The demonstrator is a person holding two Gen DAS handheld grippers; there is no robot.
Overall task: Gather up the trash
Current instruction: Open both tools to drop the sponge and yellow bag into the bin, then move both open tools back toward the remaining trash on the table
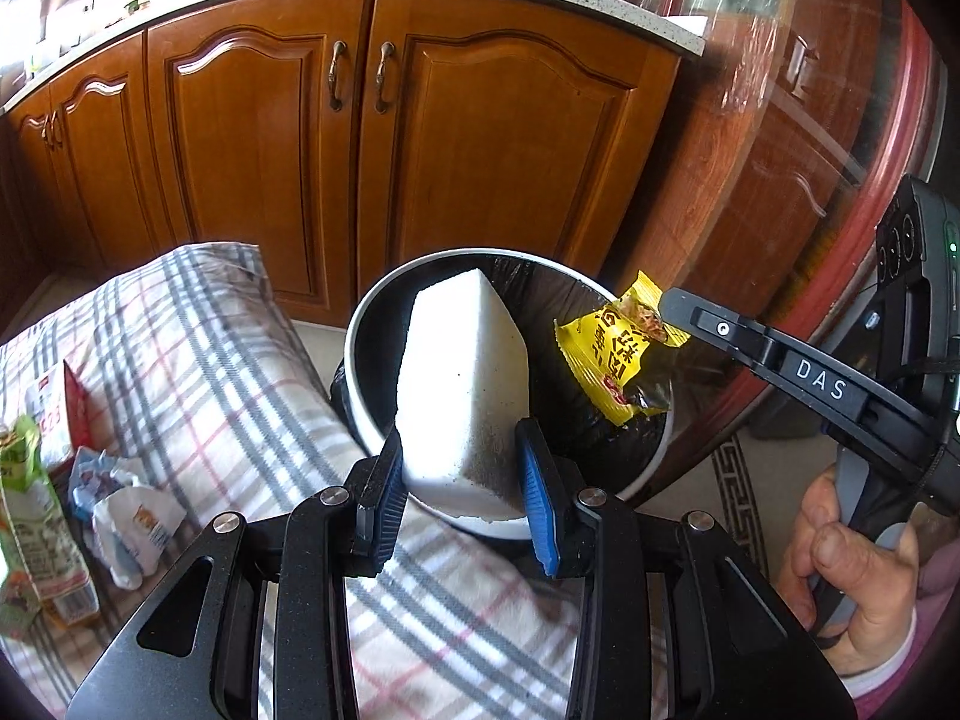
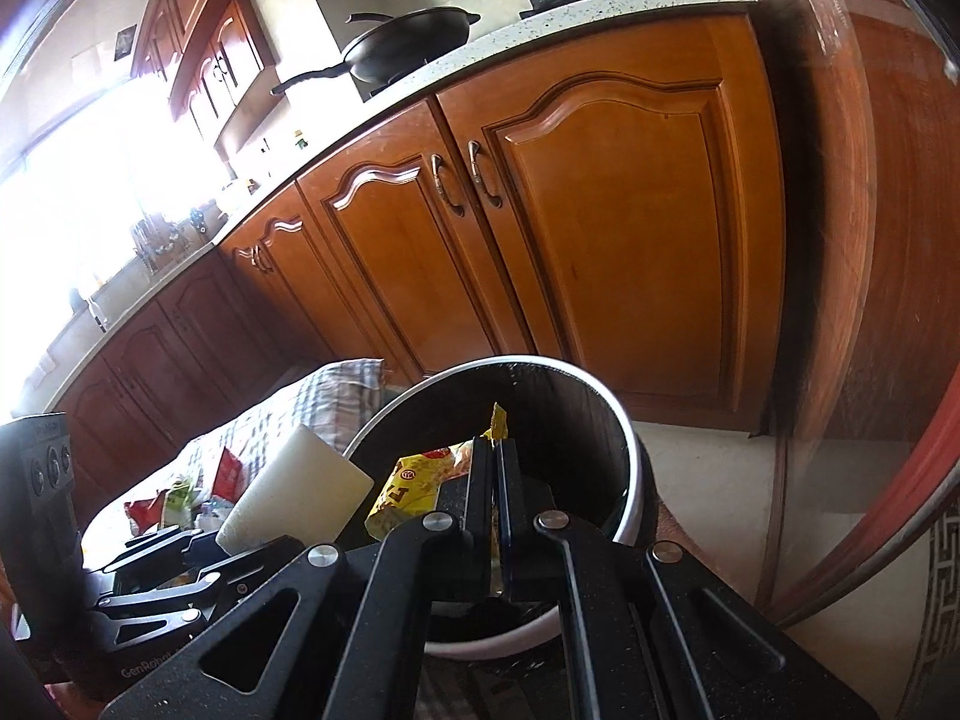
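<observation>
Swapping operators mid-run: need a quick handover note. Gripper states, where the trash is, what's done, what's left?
Left gripper: shut on the white foam block, held above the near rim of the trash bin.
Right gripper: shut on the yellow snack wrapper, held over the bin's black-lined opening.
Done: both pieces picked up and carried to the bin; neither released yet.
Left: drop both in, then go back to the plaid cloth for the green carton, the red-and-white packet and the crumpled paper.
</observation>
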